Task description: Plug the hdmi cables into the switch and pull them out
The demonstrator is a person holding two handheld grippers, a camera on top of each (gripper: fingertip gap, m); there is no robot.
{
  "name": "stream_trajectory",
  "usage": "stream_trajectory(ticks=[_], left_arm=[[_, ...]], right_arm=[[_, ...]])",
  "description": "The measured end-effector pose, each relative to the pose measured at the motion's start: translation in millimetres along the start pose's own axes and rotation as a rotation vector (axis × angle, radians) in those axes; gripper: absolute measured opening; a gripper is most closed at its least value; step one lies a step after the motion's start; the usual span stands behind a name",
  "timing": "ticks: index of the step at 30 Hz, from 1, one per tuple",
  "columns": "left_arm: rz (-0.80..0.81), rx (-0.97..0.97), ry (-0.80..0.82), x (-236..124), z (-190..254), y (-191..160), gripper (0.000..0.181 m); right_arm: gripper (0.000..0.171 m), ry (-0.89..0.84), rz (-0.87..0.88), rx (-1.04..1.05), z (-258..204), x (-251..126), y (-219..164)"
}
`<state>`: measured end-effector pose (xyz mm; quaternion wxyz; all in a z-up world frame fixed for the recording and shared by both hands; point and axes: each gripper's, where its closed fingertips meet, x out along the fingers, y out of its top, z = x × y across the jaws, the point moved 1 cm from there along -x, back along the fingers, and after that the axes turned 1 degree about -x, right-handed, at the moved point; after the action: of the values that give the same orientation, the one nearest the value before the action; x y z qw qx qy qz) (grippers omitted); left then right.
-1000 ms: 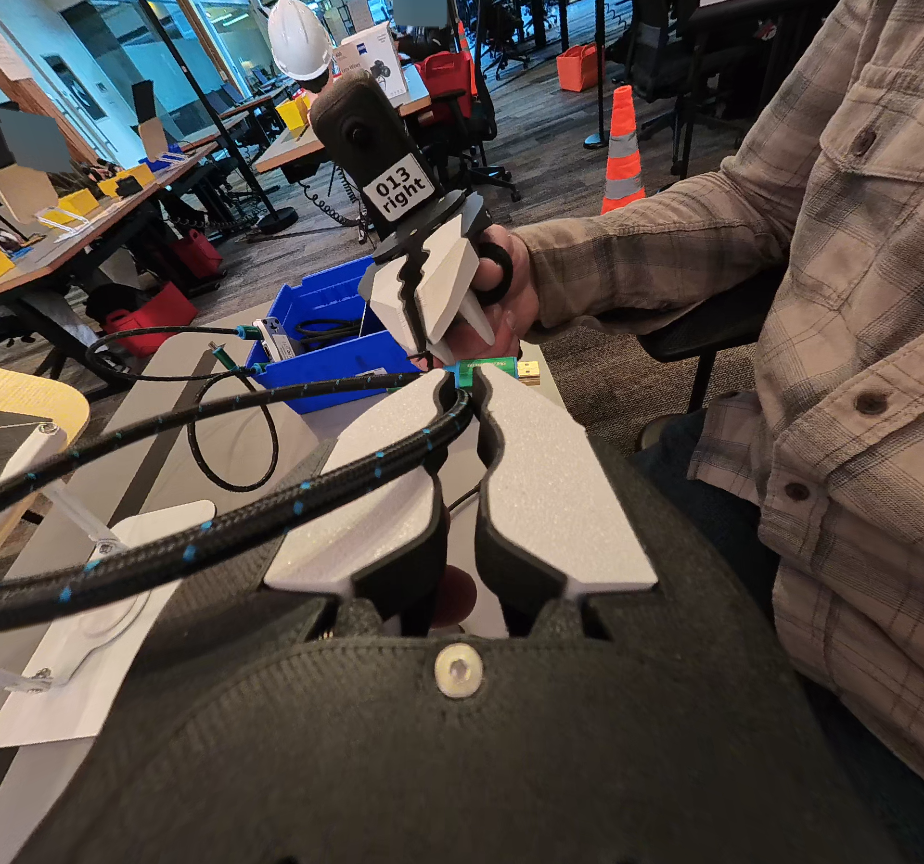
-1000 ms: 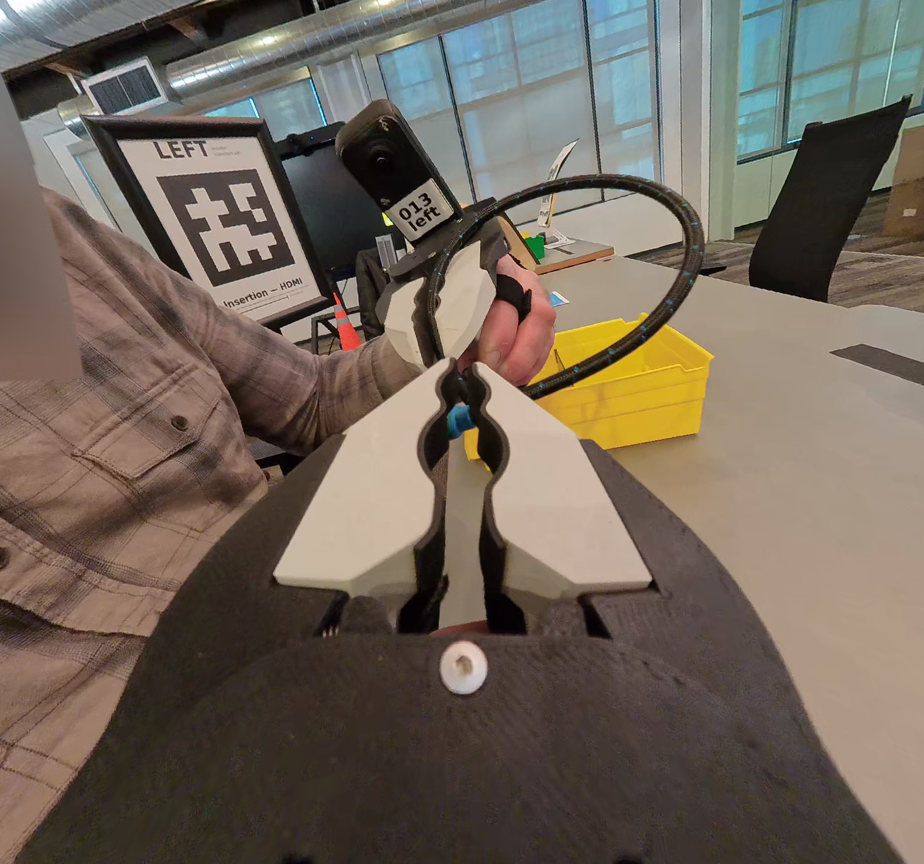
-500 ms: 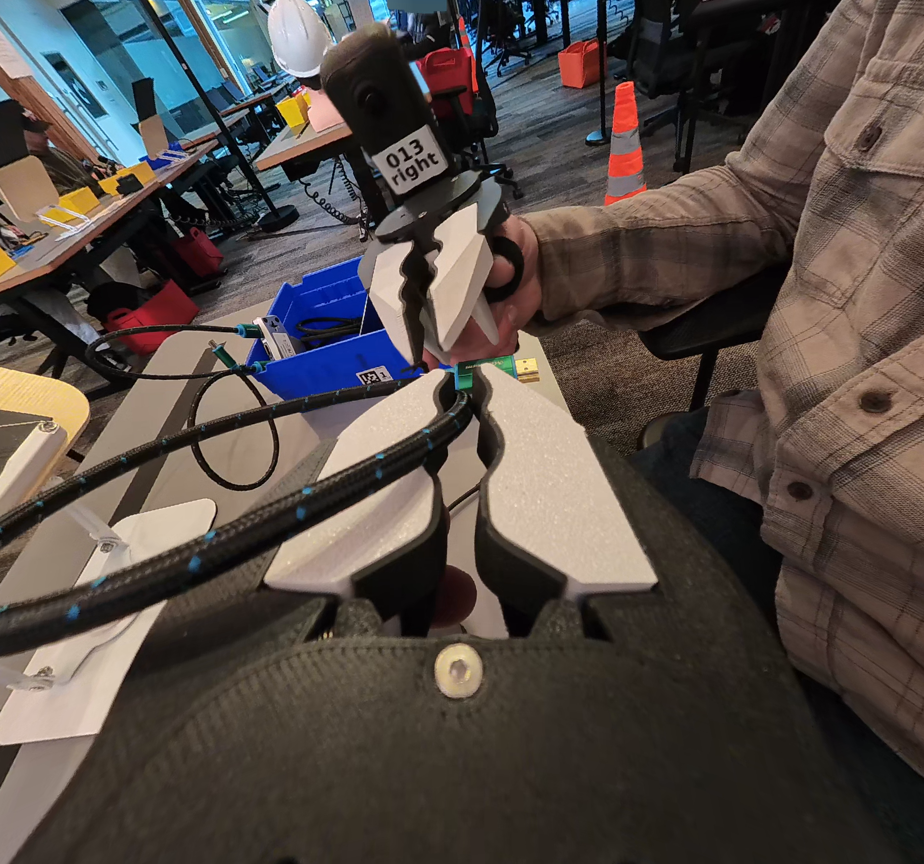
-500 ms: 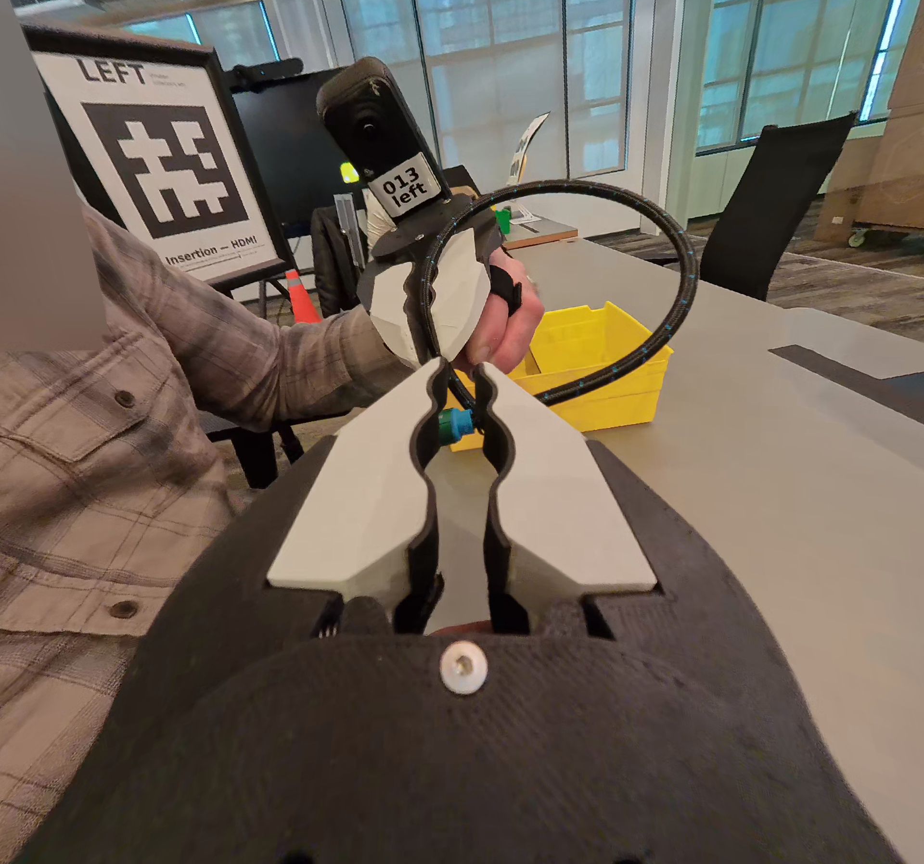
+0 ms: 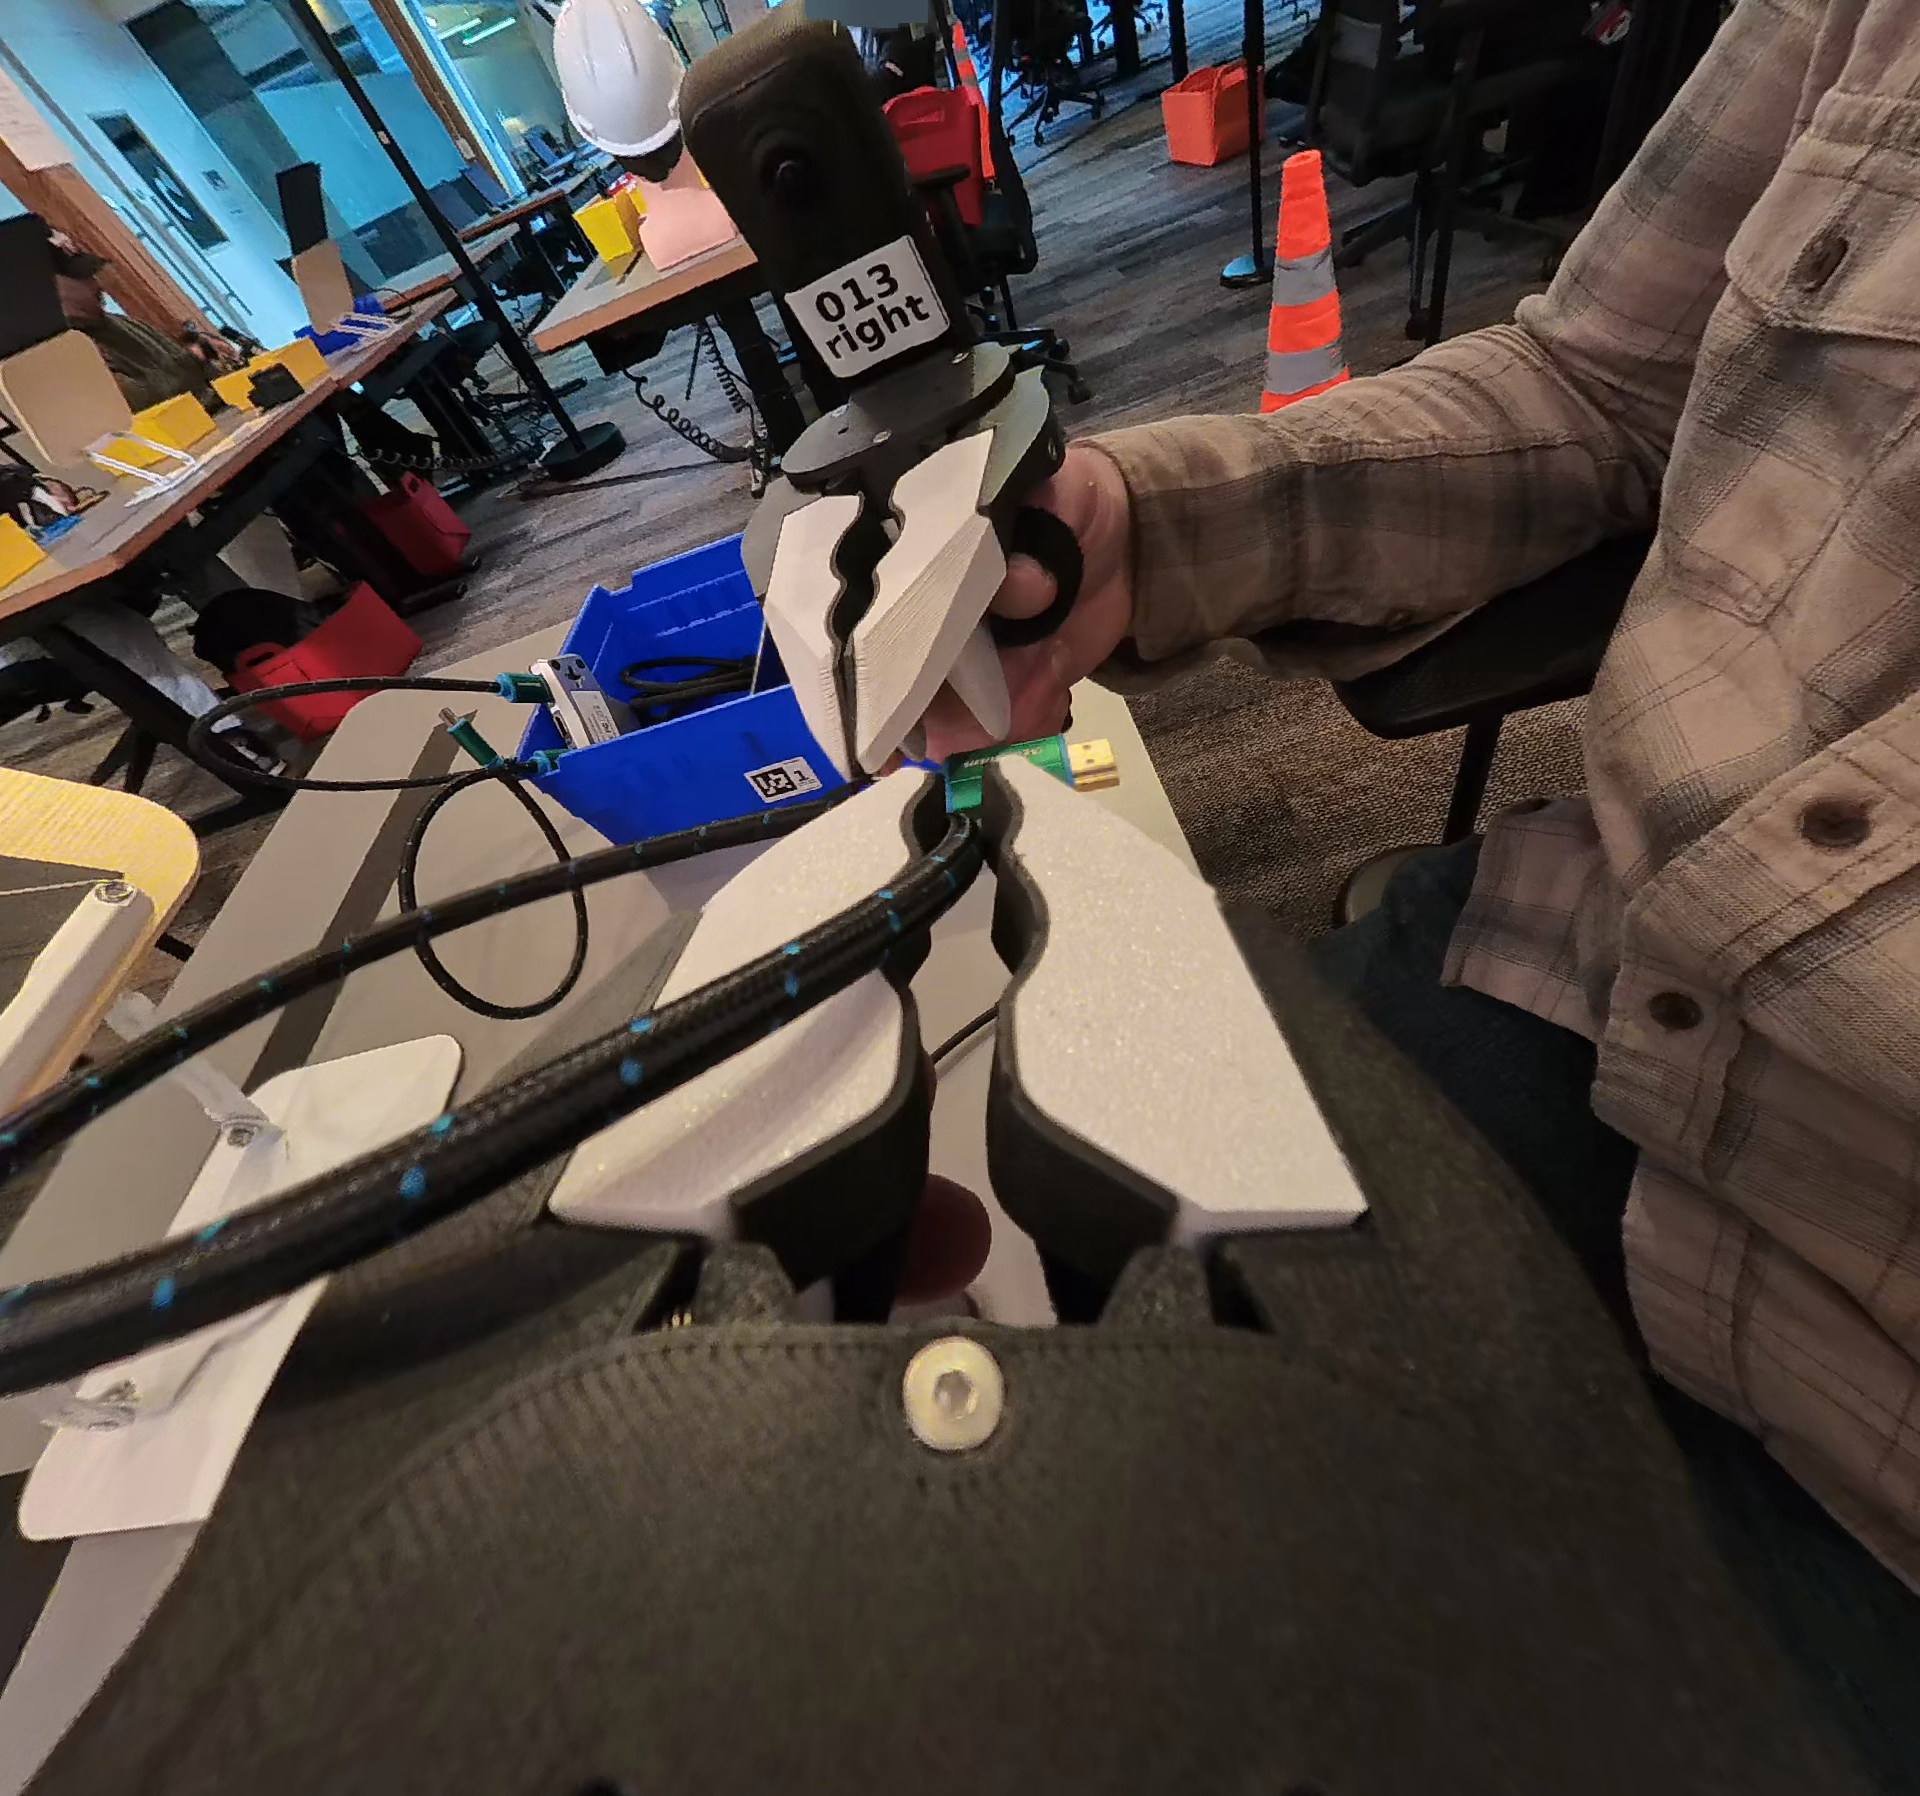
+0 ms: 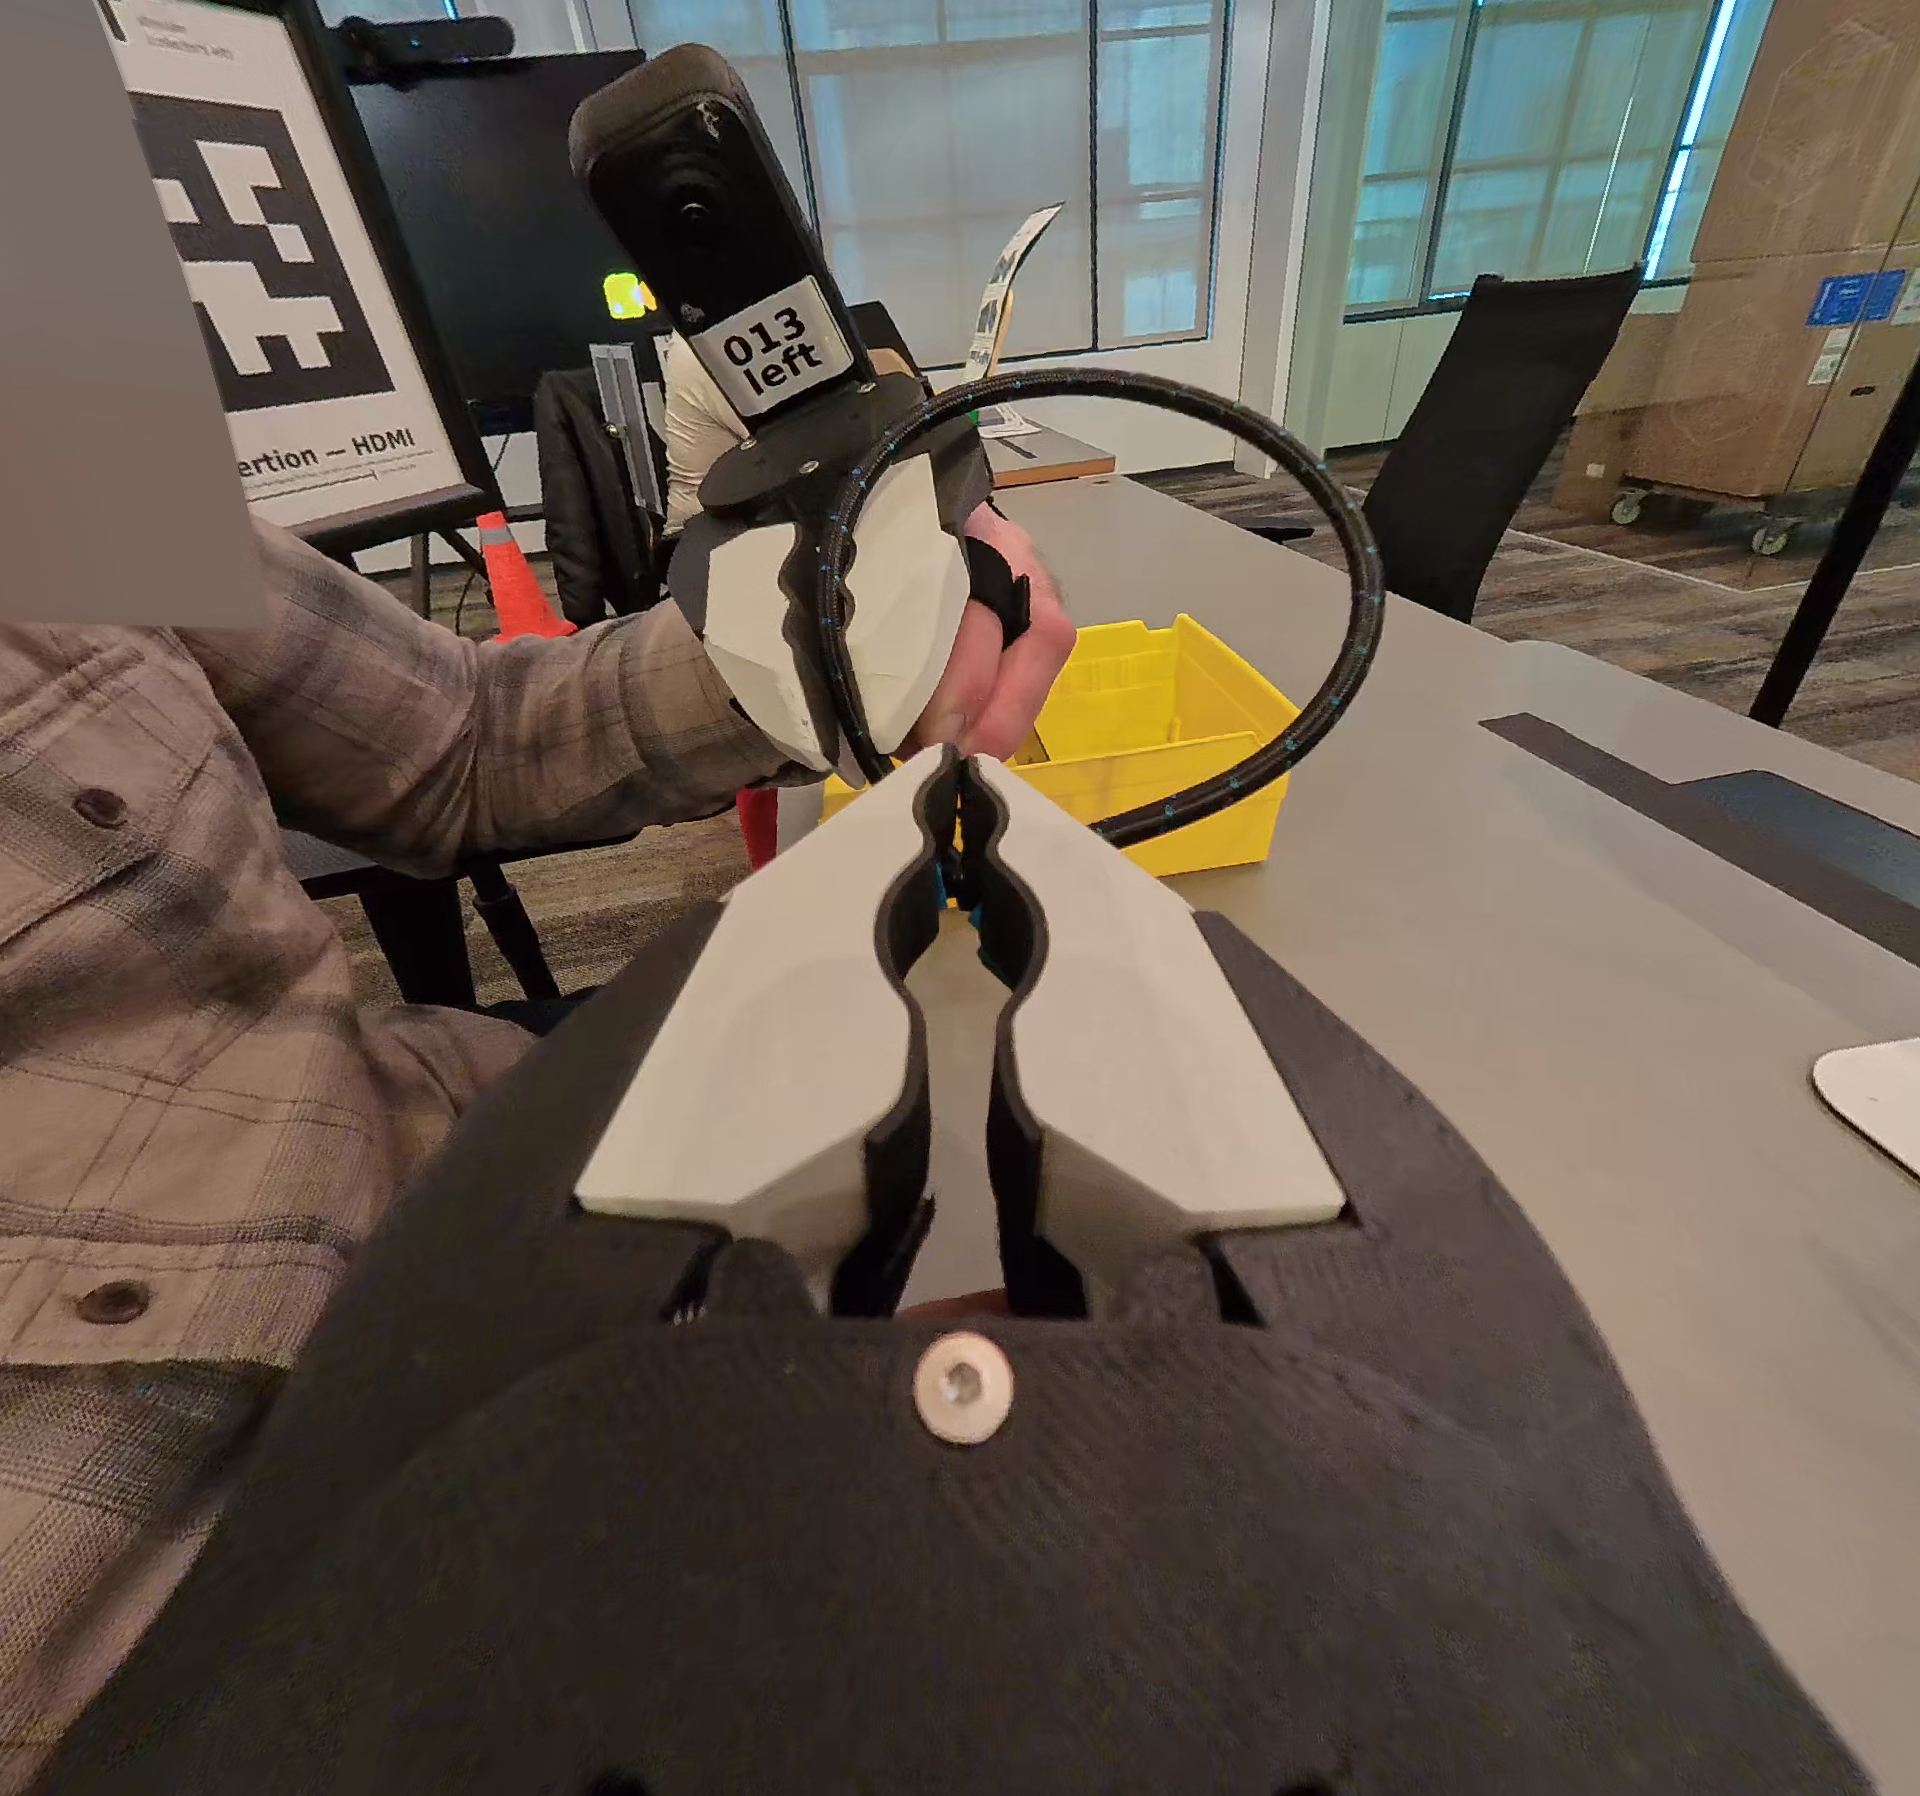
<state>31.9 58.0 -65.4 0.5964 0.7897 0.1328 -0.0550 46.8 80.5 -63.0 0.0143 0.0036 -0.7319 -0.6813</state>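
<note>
Both grippers (image 5: 961, 790) (image 6: 956, 770) apparently pinch the cable's green plug (image 5: 1013, 767).

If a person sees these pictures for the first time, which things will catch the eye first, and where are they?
Most striking is the thick black braided cable, arching in a big loop above the grey table in the right wrist view. In the left wrist view, the left gripper is shut on its green plug, whose gold tip sticks out to the right. Behind, a blue bin and a yellow bin stand out brightly.
</note>
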Motion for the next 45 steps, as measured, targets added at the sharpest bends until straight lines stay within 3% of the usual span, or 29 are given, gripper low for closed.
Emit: stream_trajectory(ticks=[7,23,35,45], left_arm=[[-0.040,0.046,0.044,-1.9,-4.4,-1.6,0.006],[-0.044,0.069,0.066,-5.4,-6.9,1.8,0.006],[-0.066,0.084,0.067,-2.5,-5.4,-0.8,0.006],[-0.069,0.093,0.072,-3.1,-5.4,0.3,0.006]], right_arm=[[0.017,-0.032,-0.021,-0.039,0.6,-2.0,1.3],[0.018,-0.131,-0.034,-0.096,8.3,1.8,3.8],[0.007,-0.171,-0.056,-0.114,9.1,5.2,4.2],[0.015,-0.191,-0.090,-0.112,12.8,4.7,-0.2]])
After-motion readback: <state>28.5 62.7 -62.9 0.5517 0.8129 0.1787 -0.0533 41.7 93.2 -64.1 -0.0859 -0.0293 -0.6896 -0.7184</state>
